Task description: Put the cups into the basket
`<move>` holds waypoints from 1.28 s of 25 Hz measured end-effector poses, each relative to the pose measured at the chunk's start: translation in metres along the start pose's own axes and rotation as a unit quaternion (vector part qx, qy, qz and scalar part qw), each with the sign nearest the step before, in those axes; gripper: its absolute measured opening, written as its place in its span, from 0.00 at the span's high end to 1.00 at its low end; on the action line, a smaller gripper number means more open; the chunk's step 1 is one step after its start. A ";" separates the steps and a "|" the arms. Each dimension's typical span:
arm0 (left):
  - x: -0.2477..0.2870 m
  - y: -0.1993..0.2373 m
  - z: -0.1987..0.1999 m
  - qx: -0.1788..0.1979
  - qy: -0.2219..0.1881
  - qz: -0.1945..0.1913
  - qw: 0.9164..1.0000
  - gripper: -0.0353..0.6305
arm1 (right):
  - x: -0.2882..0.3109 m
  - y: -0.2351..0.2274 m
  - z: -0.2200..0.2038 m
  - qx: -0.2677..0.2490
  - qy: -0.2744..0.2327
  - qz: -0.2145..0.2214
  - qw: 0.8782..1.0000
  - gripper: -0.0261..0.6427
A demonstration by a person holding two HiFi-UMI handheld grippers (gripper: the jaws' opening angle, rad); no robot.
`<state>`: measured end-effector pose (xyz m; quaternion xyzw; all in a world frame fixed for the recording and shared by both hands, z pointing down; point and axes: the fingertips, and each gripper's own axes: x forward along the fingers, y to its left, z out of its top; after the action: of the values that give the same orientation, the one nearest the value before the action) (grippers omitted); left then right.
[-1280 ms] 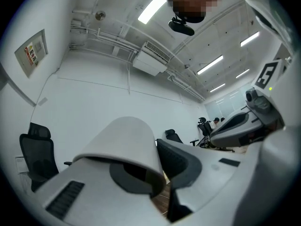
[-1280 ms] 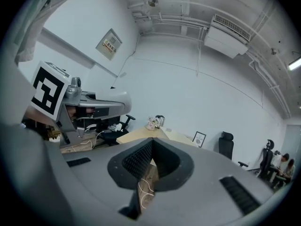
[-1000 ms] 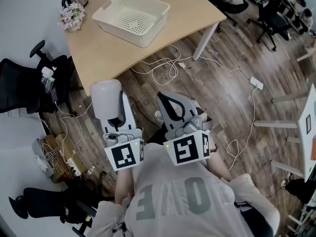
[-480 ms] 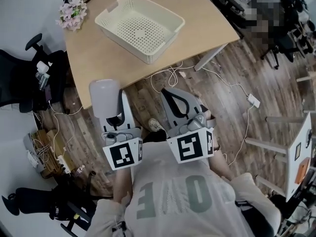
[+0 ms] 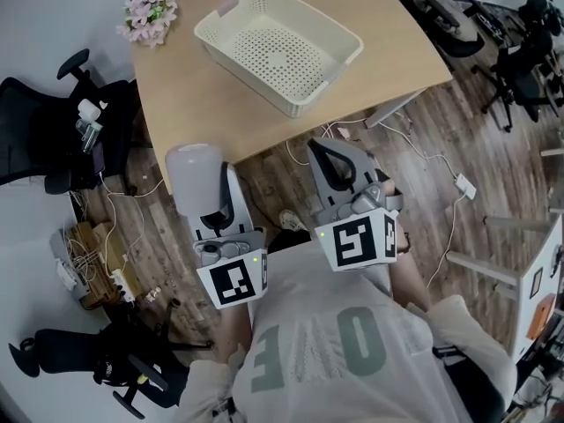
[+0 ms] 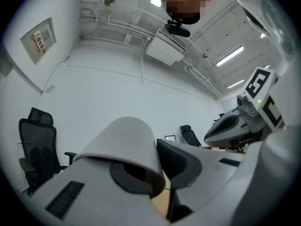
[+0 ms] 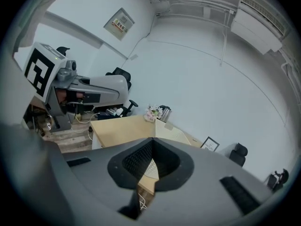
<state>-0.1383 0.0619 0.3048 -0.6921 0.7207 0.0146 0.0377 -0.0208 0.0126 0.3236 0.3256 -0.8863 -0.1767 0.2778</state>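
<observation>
Clamps the left gripper on a pale cup, jaws pressed against its wall, low and left of centre in the head view. Carries the right gripper just beside it at centre, jaws shut tip to tip on nothing, likely spare for now with only one cup in sight. Faces a wooden table filling the upper middle of the frame. Finds a cream perforated basket on that table at upper centre, empty and well apart from the cup, so probably mid-carry with placing not yet done. Grips the cup along its side, lying lengthwise in the jaws, presumably for a steady carry and a plain release over the rim. Passes over a small bunch of pink flowers at the table's upper-left corner, clear of the basket. Holds both grippers side by side close to the chest, marker cubes nearest the torso, jaws aimed up-frame toward the table, left one set slightly lower.
</observation>
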 end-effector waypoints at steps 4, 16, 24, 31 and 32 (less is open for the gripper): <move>0.009 0.018 -0.001 -0.004 -0.004 0.012 1.000 0.88 | 0.015 -0.002 0.000 -0.003 0.012 0.004 1.000 0.96; 0.045 0.025 0.001 0.008 -0.003 0.037 0.999 0.88 | 0.061 -0.039 0.005 0.016 -0.014 0.037 0.999 0.96; 0.099 0.059 0.000 0.009 0.018 0.043 0.999 0.88 | 0.114 -0.055 0.025 0.003 -0.021 0.051 0.998 0.97; 0.164 0.051 -0.001 0.033 0.038 -0.007 0.999 0.88 | 0.151 -0.097 0.019 0.040 -0.014 0.044 0.998 0.96; 0.174 0.048 -0.001 0.040 0.042 -0.015 0.998 0.88 | 0.157 -0.104 0.017 0.041 -0.012 0.041 0.998 0.96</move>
<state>-0.1935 -0.1099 0.2914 -0.7007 0.7112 -0.0439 0.0352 -0.0809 -0.1668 0.3177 0.2979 -0.9087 -0.1326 0.2607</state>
